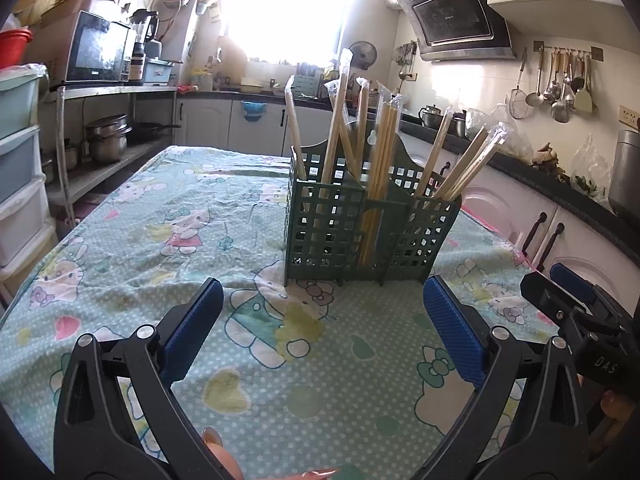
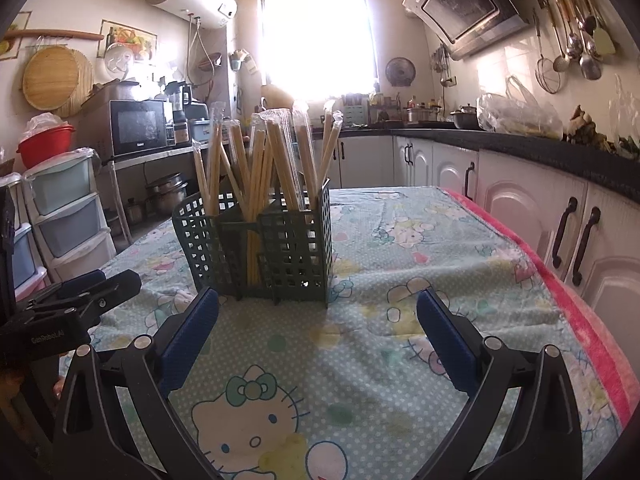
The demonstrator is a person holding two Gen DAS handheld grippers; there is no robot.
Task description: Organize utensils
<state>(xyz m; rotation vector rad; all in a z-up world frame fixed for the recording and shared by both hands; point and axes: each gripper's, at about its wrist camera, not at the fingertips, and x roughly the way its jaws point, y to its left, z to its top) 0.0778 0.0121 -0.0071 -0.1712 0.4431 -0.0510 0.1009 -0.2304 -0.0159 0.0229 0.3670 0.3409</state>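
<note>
A dark green lattice utensil holder (image 1: 360, 232) (image 2: 276, 248) stands upright on the table. Several pairs of wrapped wooden chopsticks (image 1: 380, 152) (image 2: 260, 160) lean out of its compartments. My left gripper (image 1: 322, 292) is open just short of the holder, nothing between its blue pads. The right gripper (image 2: 316, 300) is open wide too, its pads empty, close in front of the holder's base. In the left wrist view the right gripper (image 1: 572, 292) shows at the right edge; in the right wrist view the left gripper (image 2: 96, 284) shows at the left edge.
A cartoon-cat cloth (image 1: 160, 240) (image 2: 400, 260) covers the table, with a pink edge (image 2: 580, 300) on the right. White cabinets (image 2: 520, 208) under a dark counter run along the right. Plastic drawers (image 2: 64, 216) and a shelf with a microwave (image 1: 100, 52) stand on the left.
</note>
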